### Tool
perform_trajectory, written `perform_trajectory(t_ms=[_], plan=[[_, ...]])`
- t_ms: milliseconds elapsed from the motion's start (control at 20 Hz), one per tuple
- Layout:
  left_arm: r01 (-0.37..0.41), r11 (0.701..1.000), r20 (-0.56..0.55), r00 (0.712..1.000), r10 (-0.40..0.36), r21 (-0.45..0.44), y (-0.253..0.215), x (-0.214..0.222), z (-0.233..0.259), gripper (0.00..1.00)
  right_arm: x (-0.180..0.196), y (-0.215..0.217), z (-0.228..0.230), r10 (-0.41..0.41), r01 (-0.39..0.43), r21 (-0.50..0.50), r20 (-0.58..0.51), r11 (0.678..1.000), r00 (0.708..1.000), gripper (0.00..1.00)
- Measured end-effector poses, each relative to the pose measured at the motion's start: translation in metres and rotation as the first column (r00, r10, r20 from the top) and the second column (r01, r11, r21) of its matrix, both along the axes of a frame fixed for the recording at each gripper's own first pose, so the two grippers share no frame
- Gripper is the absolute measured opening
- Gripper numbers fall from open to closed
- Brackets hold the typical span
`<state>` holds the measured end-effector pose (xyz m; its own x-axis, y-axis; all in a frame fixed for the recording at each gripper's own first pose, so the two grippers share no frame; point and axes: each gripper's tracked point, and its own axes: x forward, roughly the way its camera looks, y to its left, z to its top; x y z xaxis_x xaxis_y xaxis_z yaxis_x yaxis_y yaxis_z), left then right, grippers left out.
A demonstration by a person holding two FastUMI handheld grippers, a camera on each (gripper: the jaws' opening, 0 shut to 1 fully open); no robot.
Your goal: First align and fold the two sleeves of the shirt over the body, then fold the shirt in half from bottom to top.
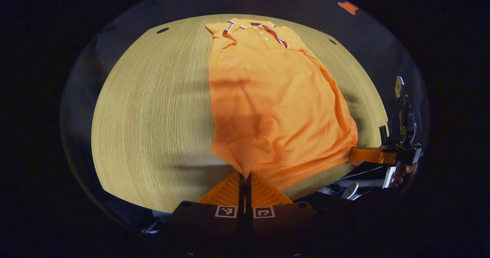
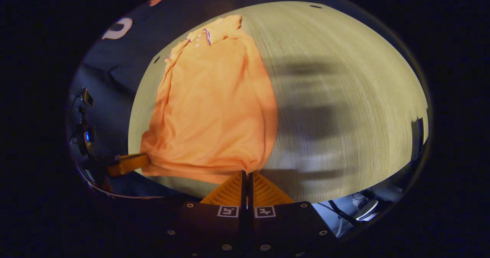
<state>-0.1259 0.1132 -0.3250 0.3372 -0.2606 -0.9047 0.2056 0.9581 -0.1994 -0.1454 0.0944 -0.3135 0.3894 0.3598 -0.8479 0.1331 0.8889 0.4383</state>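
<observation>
The left claw (image 1: 245, 173) is clenched on one bottom corner of the orange shirt (image 1: 268, 97), and the right claw (image 2: 247, 172) is pinched tight on the other bottom corner, so both hold the hem at the near edge of the bench (image 1: 153, 116), w/ the collar lying at the far end. If one claw goes up or fwd faster than the other, the hem could go crooked and the fold would land lopsided. The cloth is thin and soft, so a corner could also slip out, esp. w/ a hard tug, and the tucked sleeves might flop open again.
</observation>
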Motion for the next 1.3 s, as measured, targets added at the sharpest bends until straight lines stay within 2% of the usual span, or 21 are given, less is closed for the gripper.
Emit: perform_trajectory(t_ms=[50, 100, 250, 400, 550, 750, 1150, 1300], plan=[[-0.001, 1.000, 0.009, 1.000, 0.001, -0.004, 0.000, 0.003, 0.002, 0.01, 0.008, 0.004, 0.009, -0.017, 0.016, 0.011, 0.053, 1.000, 0.998, 0.00], [0.000, 1.000, 0.018, 1.000, 0.000, -0.007, 0.001, 0.006, 0.006, 0.01, 0.010, 0.007, 0.014, 0.003, -0.003, 0.010, 0.070, 1.000, 0.998, 0.03], [-0.005, 1.000, 0.053, 0.999, 0.007, -0.025, 0.001, 0.018, 0.018, 0.01, 0.029, 0.014, 0.031, 0.003, -0.009, 0.042, 0.124, 0.999, 0.992, 0.00], [0.006, 0.999, 0.104, 0.995, -0.001, -0.046, 0.000, 0.034, 0.036, 0.01, 0.049, 0.010, 0.052, 0.021, -0.026, 0.026, 0.191, 0.999, 0.981, 0.01], [0.007, 0.997, 0.149, 0.989, 0.004, -0.074, -0.003, 0.056, 0.055, 0.01, 0.076, 0.013, 0.083, 0.024, -0.044, 0.070, 0.262, 0.997, 0.965, 0.01], [0.012, 0.995, 0.201, 0.979, 0.008, -0.095, -0.004, 0.088, 0.077, 0.01, 0.096, -0.007, 0.104, 0.049, -0.050, -0.007, 0.314, 0.999, 0.948, 0.01], [0.026, 0.993, 0.313, 0.950, 0.013, -0.118, -0.008, 0.160, 0.128, 0.01, 0.156, -0.015, 0.163, 0.041, -0.017, -0.061, 0.422, 0.998, 0.906, 0.00], [0.039, 0.992, 0.347, 0.938, 0.007, -0.124, -0.007, 0.185, 0.144, 0.01, 0.189, -0.014, 0.177, 0.068, -0.026, -0.099, 0.443, 0.995, 0.894, 0.01]])
